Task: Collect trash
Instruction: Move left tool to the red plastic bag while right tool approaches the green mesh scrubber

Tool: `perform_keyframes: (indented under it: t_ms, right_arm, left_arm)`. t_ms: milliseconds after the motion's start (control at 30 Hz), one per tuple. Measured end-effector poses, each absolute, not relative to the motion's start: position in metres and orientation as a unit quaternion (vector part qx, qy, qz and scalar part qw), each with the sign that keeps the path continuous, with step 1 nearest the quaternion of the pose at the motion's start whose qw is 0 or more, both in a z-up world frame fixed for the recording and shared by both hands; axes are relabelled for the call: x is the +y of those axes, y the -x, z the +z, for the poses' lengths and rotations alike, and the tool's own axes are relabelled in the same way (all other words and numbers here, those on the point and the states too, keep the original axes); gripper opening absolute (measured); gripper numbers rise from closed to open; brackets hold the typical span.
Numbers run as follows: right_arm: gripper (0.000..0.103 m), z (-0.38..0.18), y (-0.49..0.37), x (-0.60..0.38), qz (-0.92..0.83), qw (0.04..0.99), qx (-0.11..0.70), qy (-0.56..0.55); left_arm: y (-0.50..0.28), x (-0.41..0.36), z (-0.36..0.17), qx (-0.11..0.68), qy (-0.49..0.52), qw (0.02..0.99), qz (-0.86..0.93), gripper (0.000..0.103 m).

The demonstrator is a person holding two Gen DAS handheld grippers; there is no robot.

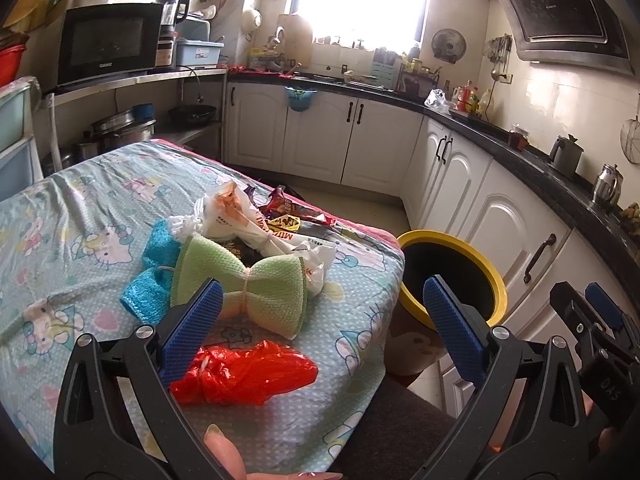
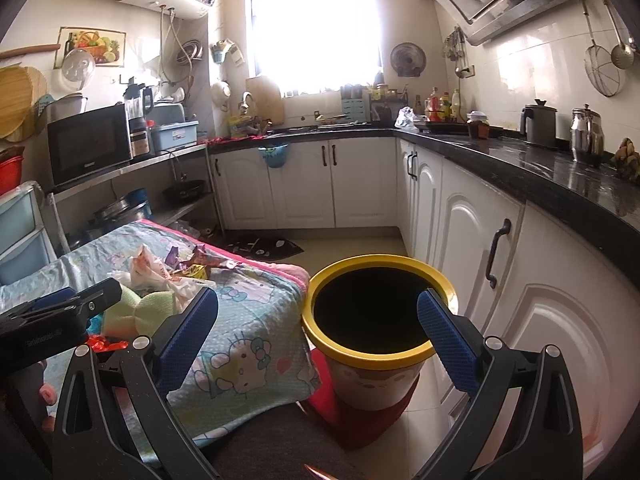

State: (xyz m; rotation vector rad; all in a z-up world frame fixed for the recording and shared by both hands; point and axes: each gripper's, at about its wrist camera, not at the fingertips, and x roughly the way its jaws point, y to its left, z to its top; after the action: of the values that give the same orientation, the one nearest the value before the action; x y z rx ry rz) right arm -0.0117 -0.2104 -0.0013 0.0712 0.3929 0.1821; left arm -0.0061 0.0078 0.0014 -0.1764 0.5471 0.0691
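Trash lies on a table under a Hello Kitty cloth (image 1: 72, 216): a red plastic bag (image 1: 244, 374) nearest me, a green mesh bow-shaped scrubber (image 1: 240, 284), a blue glitter piece (image 1: 154, 268), white plastic bags (image 1: 236, 216) and snack wrappers (image 1: 288, 208). A yellow-rimmed bin (image 2: 376, 316) stands on the floor right of the table; it also shows in the left wrist view (image 1: 456, 276). My left gripper (image 1: 324, 320) is open and empty above the red bag. My right gripper (image 2: 320, 320) is open and empty above the bin's mouth.
White cabinets (image 2: 472, 240) with a black countertop (image 2: 540, 168) run along the right and back. A microwave (image 1: 108, 42) sits on a shelf at the left. A dark floor mat (image 2: 264, 246) lies beyond the table. A red stool (image 2: 360, 412) is under the bin.
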Motion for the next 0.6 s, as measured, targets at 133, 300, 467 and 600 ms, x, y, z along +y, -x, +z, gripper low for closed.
perform_keyframes:
  t_ms: [133, 300, 467, 600]
  right_arm:
    - [0.097, -0.004, 0.008, -0.203, 0.117, 0.972, 0.202, -0.028]
    - [0.097, -0.003, 0.004, -0.187, 0.157, 0.966, 0.206, -0.011]
    - [0.097, 0.001, -0.004, -0.16, 0.206, 0.955, 0.213, 0.005]
    - [0.097, 0.002, -0.014, -0.14, 0.24, 0.944, 0.226, 0.007]
  left_arm:
    - [0.008, 0.018, 0.002, 0.267, 0.094, 0.958, 0.045, 0.092]
    - [0.012, 0.043, 0.005, 0.26, 0.112, 0.957, 0.067, 0.092]
    - [0.018, 0.071, 0.011, 0.249, 0.13, 0.955, 0.094, 0.092]
    - [0.027, 0.094, 0.015, 0.238, 0.147, 0.953, 0.116, 0.092]
